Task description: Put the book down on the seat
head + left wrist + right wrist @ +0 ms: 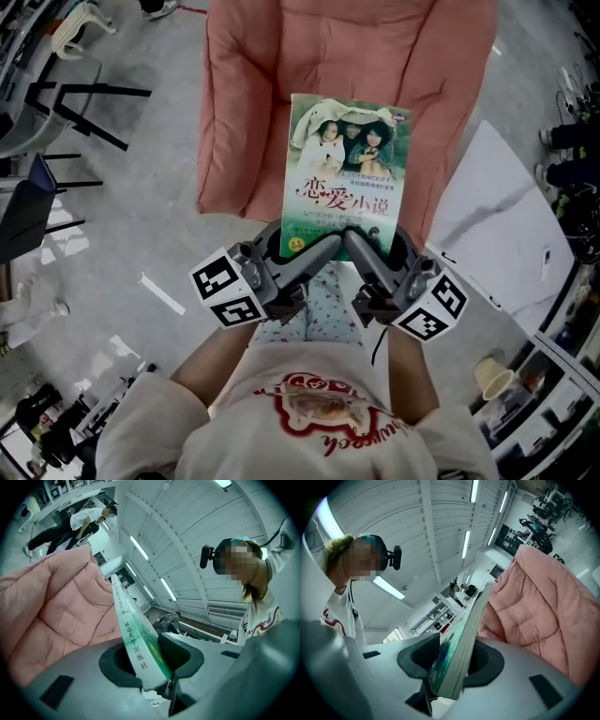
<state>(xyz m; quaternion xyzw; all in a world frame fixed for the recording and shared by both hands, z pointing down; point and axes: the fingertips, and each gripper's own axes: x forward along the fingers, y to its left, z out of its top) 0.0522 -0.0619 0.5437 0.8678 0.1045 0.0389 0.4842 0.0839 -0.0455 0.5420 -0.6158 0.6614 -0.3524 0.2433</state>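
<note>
A green paperback book (345,173) with a photo of people on its cover is held flat in the air over the pink padded seat cushion (262,84). My left gripper (314,253) is shut on the book's near left corner, and my right gripper (361,255) is shut on its near right corner. In the left gripper view the book's white spine (133,639) stands wedged between the dark pads, with the pink cushion (51,606) behind it. The book's page edge (461,653) is clamped between the jaws in the right gripper view, beside the cushion (539,611).
The pink seat lies on a grey floor. A white marble-patterned table (502,220) stands at the right, with a paper cup (494,377) below it. Black chair frames (66,103) stand at the left. A person (70,524) bends over far off in the left gripper view.
</note>
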